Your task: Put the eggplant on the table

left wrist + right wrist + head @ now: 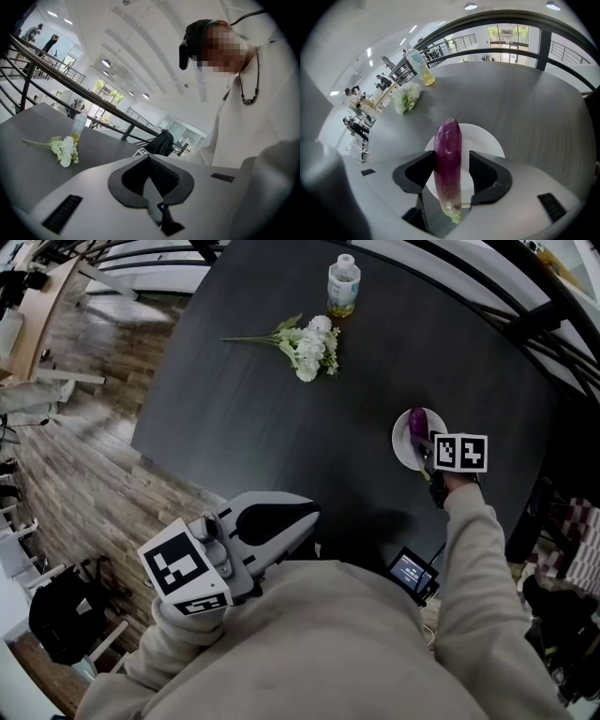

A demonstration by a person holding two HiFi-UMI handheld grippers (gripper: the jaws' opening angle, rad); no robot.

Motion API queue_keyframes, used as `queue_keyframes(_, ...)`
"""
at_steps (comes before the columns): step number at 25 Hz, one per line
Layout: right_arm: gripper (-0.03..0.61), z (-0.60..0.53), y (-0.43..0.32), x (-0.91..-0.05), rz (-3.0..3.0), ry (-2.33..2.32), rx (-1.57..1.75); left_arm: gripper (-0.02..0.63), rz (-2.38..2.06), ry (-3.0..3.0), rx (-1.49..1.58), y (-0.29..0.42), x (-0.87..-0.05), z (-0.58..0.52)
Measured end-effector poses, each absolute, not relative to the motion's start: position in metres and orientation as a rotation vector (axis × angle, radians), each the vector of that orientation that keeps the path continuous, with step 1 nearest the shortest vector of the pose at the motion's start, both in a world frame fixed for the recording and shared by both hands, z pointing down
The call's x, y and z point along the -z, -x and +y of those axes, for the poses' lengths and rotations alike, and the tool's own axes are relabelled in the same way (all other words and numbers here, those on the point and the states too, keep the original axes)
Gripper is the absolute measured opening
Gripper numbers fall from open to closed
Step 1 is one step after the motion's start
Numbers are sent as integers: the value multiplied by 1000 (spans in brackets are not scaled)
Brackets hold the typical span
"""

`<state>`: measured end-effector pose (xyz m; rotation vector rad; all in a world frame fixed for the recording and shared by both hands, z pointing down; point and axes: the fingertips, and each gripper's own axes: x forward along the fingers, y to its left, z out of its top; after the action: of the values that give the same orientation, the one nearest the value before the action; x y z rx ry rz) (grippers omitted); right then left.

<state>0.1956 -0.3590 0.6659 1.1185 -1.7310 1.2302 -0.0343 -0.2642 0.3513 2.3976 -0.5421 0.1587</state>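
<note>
Dark round table (281, 409) fills most of head view, w/ wood floor (84, 465) past its edge at 9 o'clock. The person's pale sleeves and torso (328, 643) take up 6 o'clock.

L gripper (314, 512) sits at 7 o'clock of head view, close to the body, marker cube (183, 568) behind it. In its own view the L gripper (150, 157) has jaws pressed together, nothing between them, pointing roughly level across the table.

R gripper (428, 454) reaches to the table's 3 o'clock side, mostly under its marker cube (459, 452), pointing steeply down. In its own view the R gripper (452, 157) has jaws spread w/ the eggplant between them: the 9 o'clock pad is right against the skin, while a gap shows at the 3 o'clock pad, so no pinch.

White flower bunch (307, 343) lies at the table's 12 o'clock, stems toward 9. White plate (401, 442) lies under the R gripper, near the table's 3 o'clock edge. Clear bottle (343, 285) w/ yellowish liquid stands upright at 1 o'clock, just beyond the flowers.

Eggplant (448, 154), purple, is over the plate (487, 136), stem end toward the gripper body at 6 o'clock, rounded tip toward 12. In head view the eggplant (417, 423) lies across the plate's 12 o'clock rim; can't tell if it rests fully on it
</note>
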Motion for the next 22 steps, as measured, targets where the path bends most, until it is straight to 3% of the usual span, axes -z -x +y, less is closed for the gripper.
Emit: queue_keyframes(22,230,-360,-212,-619,-1780,-1223,-1211,5,-407,-2462,-187,9,-335,-274)
